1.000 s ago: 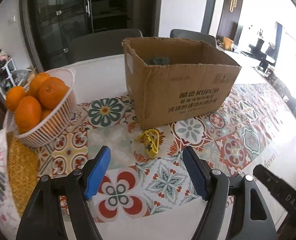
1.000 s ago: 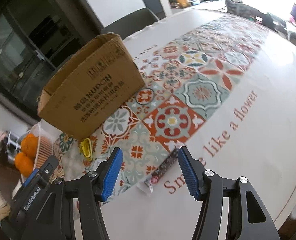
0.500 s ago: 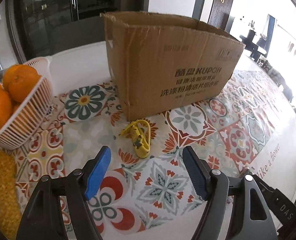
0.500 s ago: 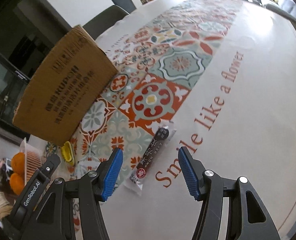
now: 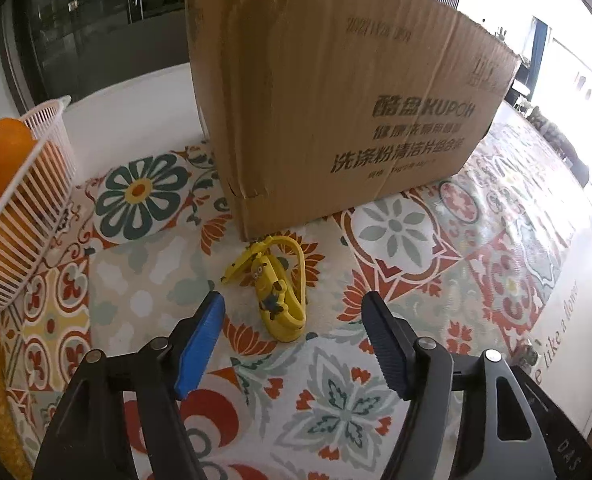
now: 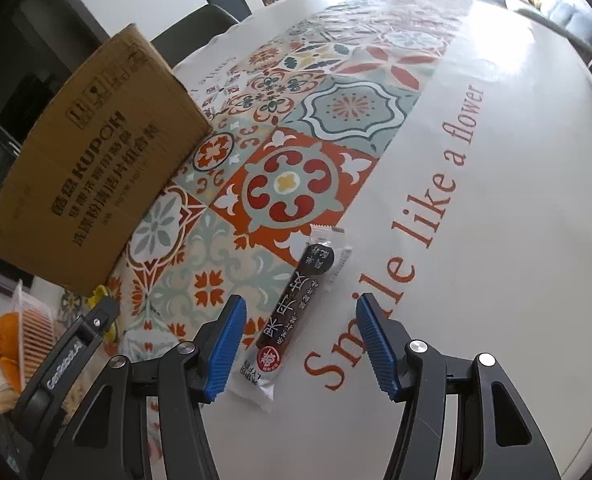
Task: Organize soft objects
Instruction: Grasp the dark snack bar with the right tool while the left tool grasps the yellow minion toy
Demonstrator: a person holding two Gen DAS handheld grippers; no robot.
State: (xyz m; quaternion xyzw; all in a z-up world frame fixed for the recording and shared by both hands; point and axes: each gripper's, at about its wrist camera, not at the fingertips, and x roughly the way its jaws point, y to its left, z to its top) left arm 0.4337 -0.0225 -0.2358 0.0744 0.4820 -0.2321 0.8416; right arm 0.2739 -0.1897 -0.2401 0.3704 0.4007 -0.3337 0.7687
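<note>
We hold the left tool [image 5: 292, 312] spread before the yellow rubber minion strap [image 5: 274, 292]; right tool [image 6: 300, 320] spread around the dark long snack packet [image 6: 296, 316].

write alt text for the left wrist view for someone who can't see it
The left hand-held gripper hangs open just above a yellow minion toy lying on a patterned tablecloth. A brown cardboard box stands right behind the toy, and a white basket of oranges sits at the left edge.
</note>
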